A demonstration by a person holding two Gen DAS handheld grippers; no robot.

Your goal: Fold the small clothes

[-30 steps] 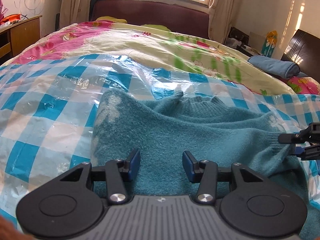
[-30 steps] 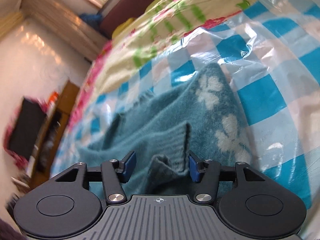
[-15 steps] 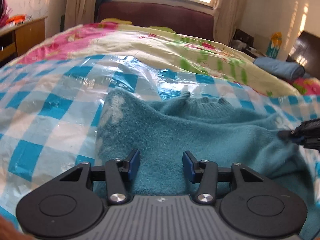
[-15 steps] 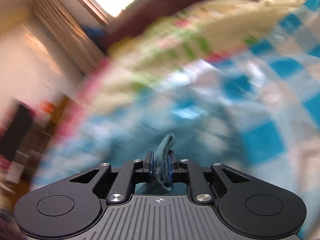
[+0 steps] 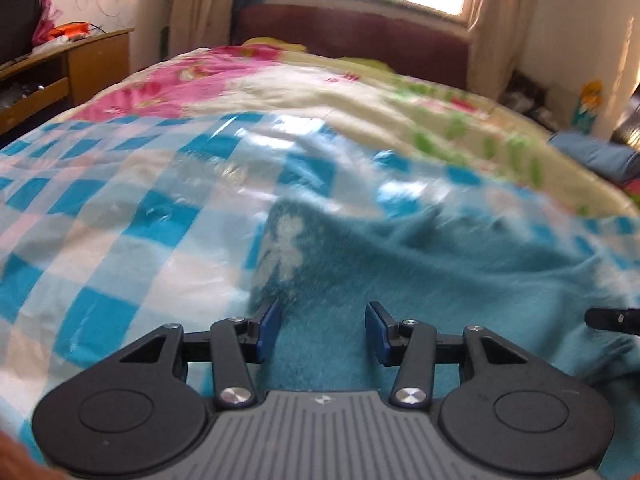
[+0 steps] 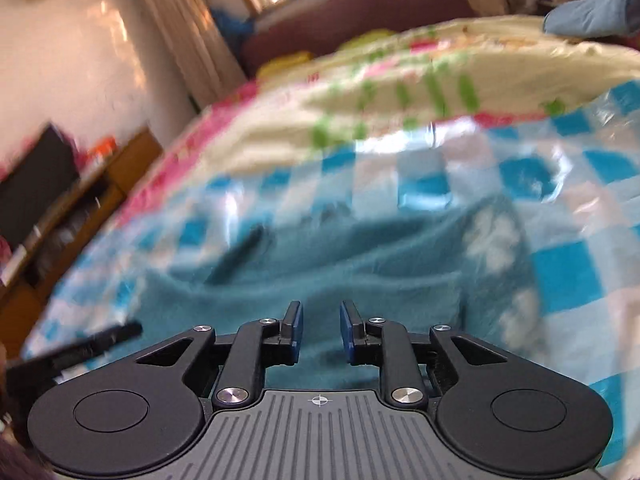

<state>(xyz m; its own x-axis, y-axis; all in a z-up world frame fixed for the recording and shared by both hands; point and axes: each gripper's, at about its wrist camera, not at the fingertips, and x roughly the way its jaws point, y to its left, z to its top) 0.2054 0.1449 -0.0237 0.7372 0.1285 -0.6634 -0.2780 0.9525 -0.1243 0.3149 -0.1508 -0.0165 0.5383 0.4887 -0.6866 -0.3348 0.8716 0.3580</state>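
Observation:
A small teal knitted sweater (image 5: 440, 276) with pale flower marks lies on the blue-and-white checked plastic sheet (image 5: 132, 216) on the bed. It also shows in the right wrist view (image 6: 328, 264). My left gripper (image 5: 322, 330) is open and empty, low over the sweater's near left part. My right gripper (image 6: 320, 330) is partly open and empty, just above the sweater's near edge. The tip of the right gripper (image 5: 612, 318) shows at the right edge of the left wrist view. The left gripper's tip (image 6: 80, 344) shows at the left of the right wrist view.
A floral quilt (image 5: 320, 92) covers the far bed, with a dark headboard (image 5: 352, 36) under a window. A wooden desk (image 5: 68, 68) stands at the left. A blue pillow (image 5: 596, 156) lies at the right.
My right gripper shut on a fold of the sweater, lifted it over, then let go and now stands partly open. The sweater's right side is folded inward. My left gripper stayed open and shifted slightly.

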